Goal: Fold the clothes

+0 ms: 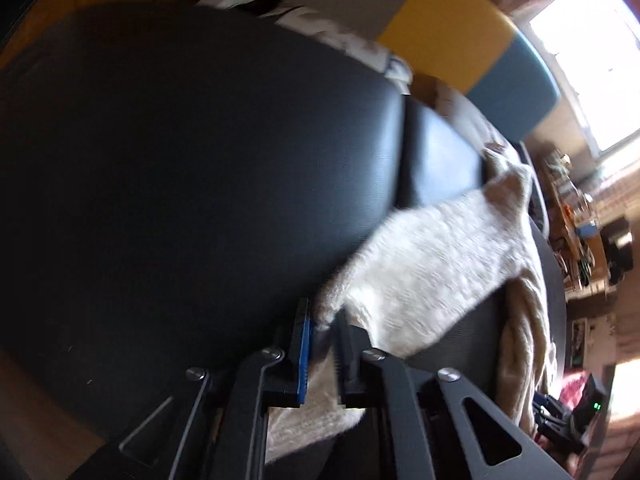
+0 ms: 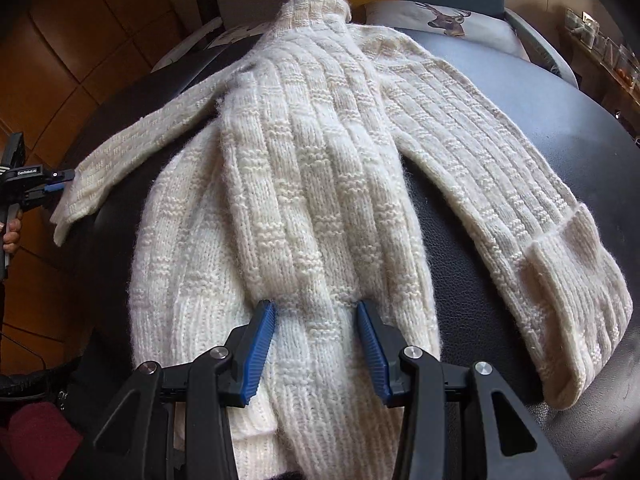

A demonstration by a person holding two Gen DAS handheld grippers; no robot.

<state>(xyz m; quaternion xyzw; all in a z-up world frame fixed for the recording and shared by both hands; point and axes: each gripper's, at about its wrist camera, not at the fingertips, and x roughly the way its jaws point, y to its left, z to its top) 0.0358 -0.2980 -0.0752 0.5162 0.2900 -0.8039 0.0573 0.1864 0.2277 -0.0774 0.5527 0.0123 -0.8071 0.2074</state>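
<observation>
A cream knitted sweater [image 2: 320,160] lies spread on a black padded surface [image 2: 560,140], collar at the far end and both sleeves thrown outward. My right gripper [image 2: 316,308] is shut on a bunched ridge of the sweater's body near the hem. In the left wrist view one sleeve [image 1: 432,272] runs across the black padding [image 1: 200,160], and its cuff end lies loosely between the jaws of my left gripper [image 1: 324,320], which stand slightly apart. The right wrist view shows the left gripper [image 2: 60,182] at that sleeve's end on the far left edge.
A person's hand [image 2: 12,236] holds the left gripper's handle. A deer-print cushion [image 2: 444,20] lies beyond the collar. Yellow [image 1: 444,28] and blue [image 1: 516,84] panels stand behind the padding. A cluttered shelf [image 1: 576,216] and a bright window [image 1: 592,60] are on the right.
</observation>
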